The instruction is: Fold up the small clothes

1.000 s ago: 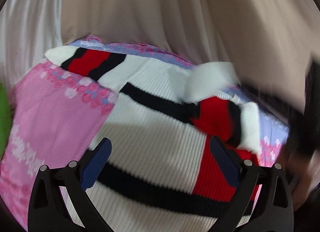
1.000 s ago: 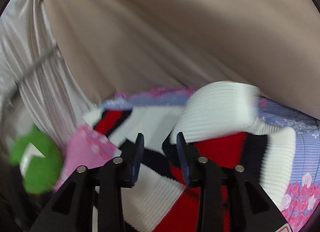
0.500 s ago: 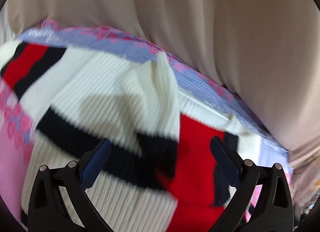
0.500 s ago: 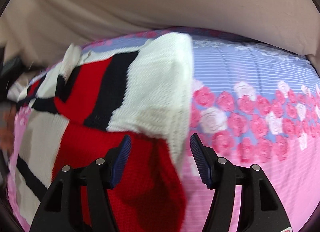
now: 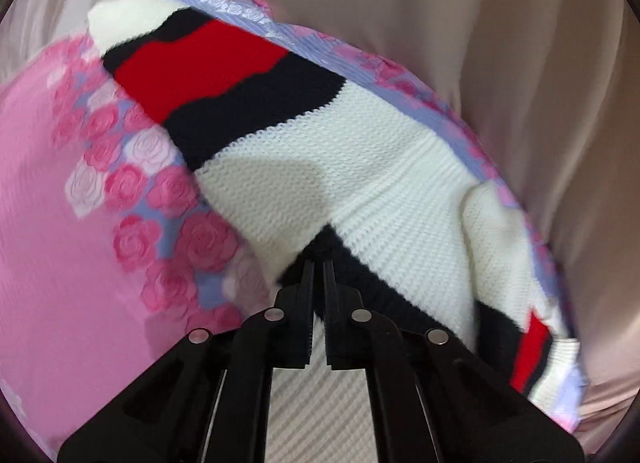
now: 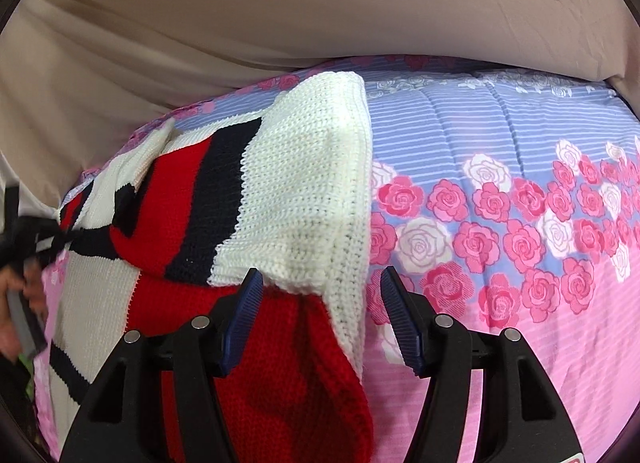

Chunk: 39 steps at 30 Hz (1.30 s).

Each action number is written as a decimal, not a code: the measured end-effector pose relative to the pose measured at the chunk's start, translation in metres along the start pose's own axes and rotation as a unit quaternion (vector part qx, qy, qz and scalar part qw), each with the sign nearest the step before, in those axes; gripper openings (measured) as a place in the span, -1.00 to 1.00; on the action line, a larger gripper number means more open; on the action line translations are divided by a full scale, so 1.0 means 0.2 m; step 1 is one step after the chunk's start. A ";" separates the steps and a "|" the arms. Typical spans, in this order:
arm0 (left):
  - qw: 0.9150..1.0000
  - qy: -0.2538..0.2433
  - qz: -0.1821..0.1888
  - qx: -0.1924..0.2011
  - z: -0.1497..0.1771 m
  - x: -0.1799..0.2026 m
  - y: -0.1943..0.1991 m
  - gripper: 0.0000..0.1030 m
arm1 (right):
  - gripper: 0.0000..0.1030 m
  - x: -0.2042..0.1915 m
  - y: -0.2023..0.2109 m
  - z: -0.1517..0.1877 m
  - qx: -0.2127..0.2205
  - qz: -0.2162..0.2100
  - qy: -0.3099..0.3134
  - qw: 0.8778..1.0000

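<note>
1. Your left gripper [image 5: 316, 263] points forward and down over the knitted sweater of white, navy and red stripes [image 5: 320, 151], its two black fingers [image 5: 306, 303] pinched nearly together on a navy band at the garment's near edge.
2. Your right gripper [image 6: 320, 287] is spread wide, its blue-padded fingers [image 6: 244, 315] apart, with the folded-over white sleeve end [image 6: 308, 199] of the sweater lying between them; whether the left pad touches the knit, you cannot tell.
3. In the right wrist view your left gripper [image 6: 24, 231] shows as a dark blur at the sweater's far left edge, with your hand [image 6: 16, 303] behind it.
4. One sweater lies on one quilted bedspread printed with pink and white roses over lilac stripes [image 6: 500, 199]; its body spreads flat, with one striped sleeve [image 5: 192, 59] stretched away from your left gripper and the other folded onto the red panel.
5. Beige draped cloth [image 6: 280, 15] rises behind the bedspread's far edge.
6. You have two grippers in use: one clamped, one spread.
</note>
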<state>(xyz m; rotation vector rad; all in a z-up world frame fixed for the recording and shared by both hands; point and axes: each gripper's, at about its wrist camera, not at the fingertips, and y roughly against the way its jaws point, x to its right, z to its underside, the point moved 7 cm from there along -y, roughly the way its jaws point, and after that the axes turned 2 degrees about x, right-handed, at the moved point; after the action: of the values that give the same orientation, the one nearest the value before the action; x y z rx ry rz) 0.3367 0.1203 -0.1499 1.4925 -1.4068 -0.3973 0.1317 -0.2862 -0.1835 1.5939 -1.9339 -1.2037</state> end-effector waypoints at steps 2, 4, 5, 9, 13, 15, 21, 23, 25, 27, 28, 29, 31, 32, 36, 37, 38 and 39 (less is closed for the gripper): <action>0.999 -0.039 0.017 0.016 0.01 0.14 0.07 -0.51 | 0.17 -0.03 0.12 -0.06 0.045 0.010 0.005 0.999; 0.996 -0.075 0.032 0.036 0.03 0.27 0.16 0.08 | 0.19 -0.16 0.19 -0.19 0.082 -0.022 0.010 0.996; 0.994 -0.092 0.038 0.049 0.04 0.32 0.21 0.20 | 0.19 -0.24 0.18 -0.25 0.081 -0.050 0.013 0.995; 0.988 -0.137 0.050 0.048 0.10 0.41 0.30 0.20 | 0.19 -0.67 -0.10 -0.46 -0.001 -0.184 0.023 0.983; 0.989 -0.129 0.060 0.037 0.12 0.30 0.40 0.20 | 0.19 -0.97 -0.52 -0.55 -0.075 -0.234 -0.009 0.969; 0.990 -0.126 0.062 0.033 0.11 0.22 0.42 0.20 | 0.16 -1.07 -0.70 -0.54 -0.106 -0.217 -0.010 0.970; 0.990 -0.127 0.052 0.044 0.04 0.00 0.43 0.24 | -0.26 -1.72 -0.48 -0.32 -0.131 -0.344 0.154 0.917; 0.991 -0.116 0.053 0.043 0.01 -0.04 0.43 0.28 | -0.37 -1.76 -0.37 -0.24 -0.119 -0.353 0.184 0.910; 0.992 -0.102 0.065 0.036 -0.04 -0.03 0.40 0.34 | -0.31 -1.55 -0.31 -0.25 -0.083 -0.303 0.148 0.938; 0.992 -0.099 0.081 0.023 -0.07 0.03 0.33 0.56 | -0.29 -1.25 -0.22 -0.28 -0.040 -0.250 0.090 0.963; 0.992 -0.097 0.080 0.018 -0.08 0.05 0.28 0.57 | -0.20 -1.06 -0.17 -0.28 -0.021 -0.212 0.056 0.976; 0.993 -0.094 0.077 0.012 -0.08 0.08 0.23 0.57 | -0.15 -0.80 -0.10 -0.26 0.003 -0.141 0.022 0.990; 0.994 -0.084 0.067 -0.015 -0.07 0.11 0.06 0.57 | -0.01 -0.47 0.02 -0.21 0.033 -0.041 -0.016 0.999; 0.995 -0.077 0.055 -0.026 -0.06 0.11 -0.02 0.55 | 0.09 -0.28 0.07 -0.16 0.038 0.001 -0.044 0.998; 0.997 -0.080 -0.005 -0.002 -0.08 0.13 -0.16 -0.06 | 0.39 0.01 -0.01 -0.07 -0.003 0.017 -0.106 0.994; 0.996 -0.085 -0.005 -0.001 -0.10 0.15 -0.17 -0.27 | 0.39 0.02 -0.05 -0.07 -0.007 0.002 -0.109 0.994; 0.997 -0.083 -0.001 -0.002 -0.11 0.17 -0.18 -0.74 | 0.39 0.00 -0.07 -0.07 -0.011 -0.015 -0.109 0.994; 0.997 -0.076 0.008 -0.007 -0.12 0.18 -0.18 -0.84 | 0.34 -0.02 -0.09 -0.08 -0.007 -0.028 -0.105 0.994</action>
<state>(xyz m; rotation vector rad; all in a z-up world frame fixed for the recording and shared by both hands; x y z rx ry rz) 0.3862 0.0928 -0.1550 1.4643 -1.5307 -0.5183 0.1549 -0.2883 -0.1879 1.5798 -2.0135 -1.4571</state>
